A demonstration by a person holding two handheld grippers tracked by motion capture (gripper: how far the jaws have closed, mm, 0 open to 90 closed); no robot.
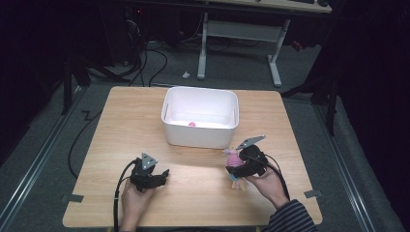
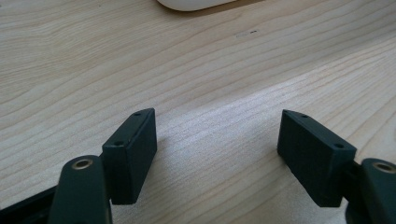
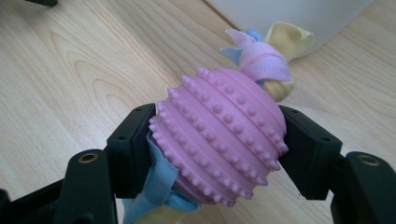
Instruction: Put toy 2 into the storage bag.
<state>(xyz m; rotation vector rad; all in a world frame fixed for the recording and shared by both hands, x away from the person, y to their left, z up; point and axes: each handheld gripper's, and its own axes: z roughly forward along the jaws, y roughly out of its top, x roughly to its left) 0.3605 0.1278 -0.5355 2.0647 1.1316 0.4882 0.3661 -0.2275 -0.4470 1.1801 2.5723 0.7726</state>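
Left gripper (image 1: 164, 174) low over bare tabletop, jaws wide apart, nothing between them. At centre, white bin (image 1: 174, 128) toward the far edge, small pink item (image 1: 192, 124) on its floor. Right gripper (image 3: 219, 154) clamped on pink studded toy (image 3: 219, 140) with cloth tails, held just above the wood beside the bin's near right corner. Probably mid-carry: next, likely a lift over the rim and a release inside. Pale wooden table (image 1: 121, 125), grey carpet, loose cables and another desk's legs in the dim room beyond.
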